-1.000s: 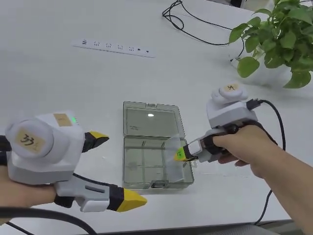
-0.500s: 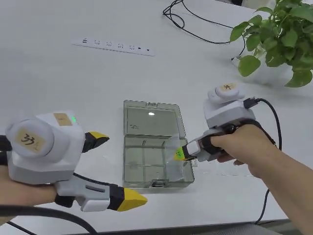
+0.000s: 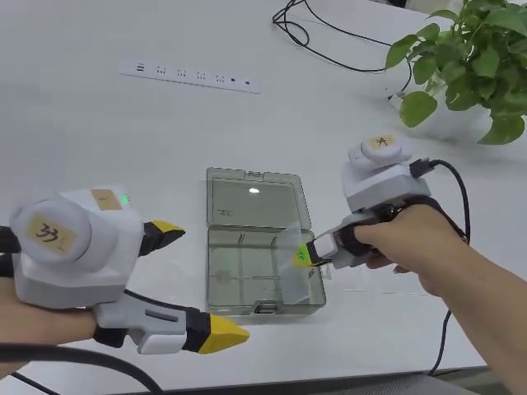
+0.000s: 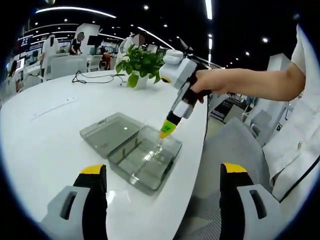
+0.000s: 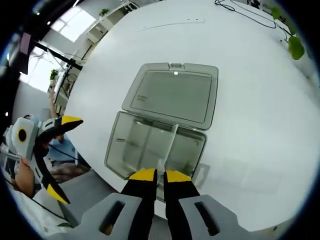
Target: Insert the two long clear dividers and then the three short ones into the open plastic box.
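Head view, centre: my right gripper (image 3: 301, 257) still pinches the clear divider (image 3: 292, 280), barely lower in the box (image 3: 211, 271), not seated; left gripper (image 3: 205, 283) is spread.

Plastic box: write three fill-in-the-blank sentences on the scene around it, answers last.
1. The right tongs are shut on a clear ____.
2. The left tongs are ____ and hold nothing.
3. Far right on the table stands a leafy ____.
Answers: divider, open, plant.
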`<state>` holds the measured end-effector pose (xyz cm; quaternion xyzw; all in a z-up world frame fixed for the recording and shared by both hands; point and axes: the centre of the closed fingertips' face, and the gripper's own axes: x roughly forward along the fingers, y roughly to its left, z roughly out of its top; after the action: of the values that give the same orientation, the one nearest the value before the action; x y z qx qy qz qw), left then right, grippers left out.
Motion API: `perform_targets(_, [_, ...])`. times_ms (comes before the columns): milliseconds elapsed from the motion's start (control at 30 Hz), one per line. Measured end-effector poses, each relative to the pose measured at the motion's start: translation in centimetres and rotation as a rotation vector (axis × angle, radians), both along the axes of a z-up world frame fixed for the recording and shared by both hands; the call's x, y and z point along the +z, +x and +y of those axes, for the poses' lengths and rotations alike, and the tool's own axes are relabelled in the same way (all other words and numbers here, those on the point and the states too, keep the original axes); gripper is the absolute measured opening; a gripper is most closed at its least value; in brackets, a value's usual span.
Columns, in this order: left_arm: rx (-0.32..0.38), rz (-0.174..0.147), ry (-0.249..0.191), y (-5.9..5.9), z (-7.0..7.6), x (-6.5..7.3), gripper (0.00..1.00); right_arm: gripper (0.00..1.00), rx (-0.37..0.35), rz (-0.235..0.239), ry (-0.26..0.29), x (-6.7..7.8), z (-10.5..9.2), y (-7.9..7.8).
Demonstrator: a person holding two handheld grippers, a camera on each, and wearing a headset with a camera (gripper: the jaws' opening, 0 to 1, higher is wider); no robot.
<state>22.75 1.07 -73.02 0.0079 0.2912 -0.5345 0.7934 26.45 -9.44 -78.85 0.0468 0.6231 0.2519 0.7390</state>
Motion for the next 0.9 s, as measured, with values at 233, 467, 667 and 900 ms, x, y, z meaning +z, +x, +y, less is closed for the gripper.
perform_targets(233, [-0.002,0.003,0.004,-0.1,0.0,-0.1,0.96,0.06,0.011,-0.009,-0.011,-0.4,-0.3,0.3])
perform_targets(467, [-0.002,0.002,0.006,0.0,0.1,-0.2,0.96,0.06,0.028,-0.027,-0.019,-0.7,-0.3,0.7])
perform_targets(667, [-0.004,0.003,0.008,-0.1,0.0,-0.2,0.96,0.07,0.034,-0.058,-0.004,-0.7,0.1,0.9])
perform_targets(900, [-0.009,0.004,0.008,-0.1,-0.1,-0.1,0.96,0.08,0.047,-0.087,0.001,-1.0,0.7,1.0])
